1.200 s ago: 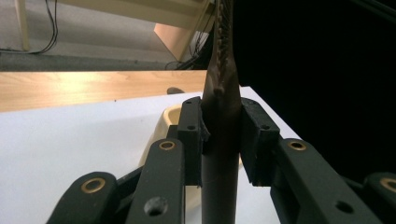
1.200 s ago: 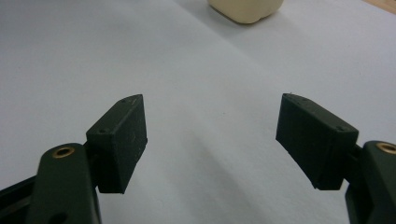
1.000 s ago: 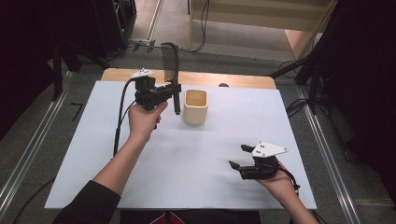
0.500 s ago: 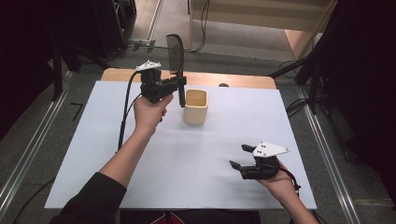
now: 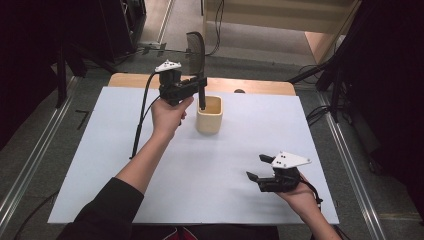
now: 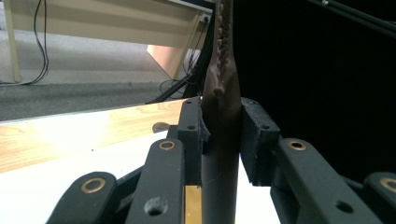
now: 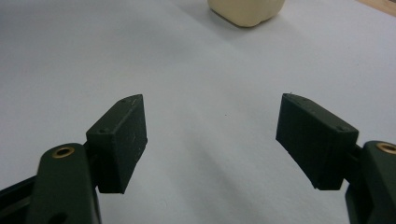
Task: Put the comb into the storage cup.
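The left hand-held gripper [image 5: 200,85] clamped an upright dark spatula [image 5: 196,52], its handle end inside the cream cup [image 5: 209,114]. The right hand-held gripper [image 5: 256,168] rested open on the bench [image 5: 100,150]. Off-centre release could tip the cup.

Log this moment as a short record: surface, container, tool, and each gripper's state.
surface: white sheet on a wooden table
container: cream cup, upright, far centre of the sheet
tool: dark spatula, upright, blade up, handle end in the cup's mouth
left gripper: shut on the spatula's handle, above the cup's rim
right gripper: open, holds nothing, low over the sheet near the right front
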Tool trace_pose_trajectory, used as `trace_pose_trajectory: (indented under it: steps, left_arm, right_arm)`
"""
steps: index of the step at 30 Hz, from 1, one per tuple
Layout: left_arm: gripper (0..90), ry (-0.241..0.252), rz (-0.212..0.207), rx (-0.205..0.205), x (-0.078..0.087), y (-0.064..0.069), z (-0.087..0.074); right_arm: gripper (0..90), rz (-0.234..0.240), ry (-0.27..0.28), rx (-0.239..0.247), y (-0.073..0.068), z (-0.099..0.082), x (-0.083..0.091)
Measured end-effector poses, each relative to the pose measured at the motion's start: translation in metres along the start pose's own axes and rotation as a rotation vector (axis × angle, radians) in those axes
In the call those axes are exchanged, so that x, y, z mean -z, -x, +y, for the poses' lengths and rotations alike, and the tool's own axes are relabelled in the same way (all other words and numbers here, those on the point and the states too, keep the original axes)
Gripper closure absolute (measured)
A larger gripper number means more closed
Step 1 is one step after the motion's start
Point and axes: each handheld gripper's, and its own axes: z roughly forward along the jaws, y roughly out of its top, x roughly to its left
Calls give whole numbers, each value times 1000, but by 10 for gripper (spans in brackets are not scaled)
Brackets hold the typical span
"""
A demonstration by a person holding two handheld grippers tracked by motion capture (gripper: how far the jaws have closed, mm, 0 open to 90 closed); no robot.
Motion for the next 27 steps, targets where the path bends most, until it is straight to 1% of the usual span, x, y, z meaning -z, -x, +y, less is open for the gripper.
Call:
trace_pose_trajectory:
  steps: [5,9,15,16,20,24,25,27]
  left_arm:
    - [730,-1,-10,-7,-9,0,1]
    - [730,-4,-12,-11,-14,0,1]
    - [730,-2,-30,-23,-24,1,-2]
    - [730,-2,-30,-23,-24,1,-2]
    - [731,-12,-19,-46,-30,0,-6]
    - [730,-29,-13,-53,-36,-2,-9]
    - [730,-33,-11,-63,-37,-2,-10]
    - [730,-36,-12,-62,-39,-2,-12]
  right_arm:
    - [228,5,5,3,0,0,1]
    - [228,2,8,-8,0,0,1]
    - [228,3,9,-6,1,0,1]
    - [228,3,9,-6,1,0,1]
    - [228,2,10,-7,2,-1,1]
    - [228,3,10,-11,2,-1,1]
    - [228,3,10,-11,2,-1,1]
    - [228,6,12,-10,2,0,1]
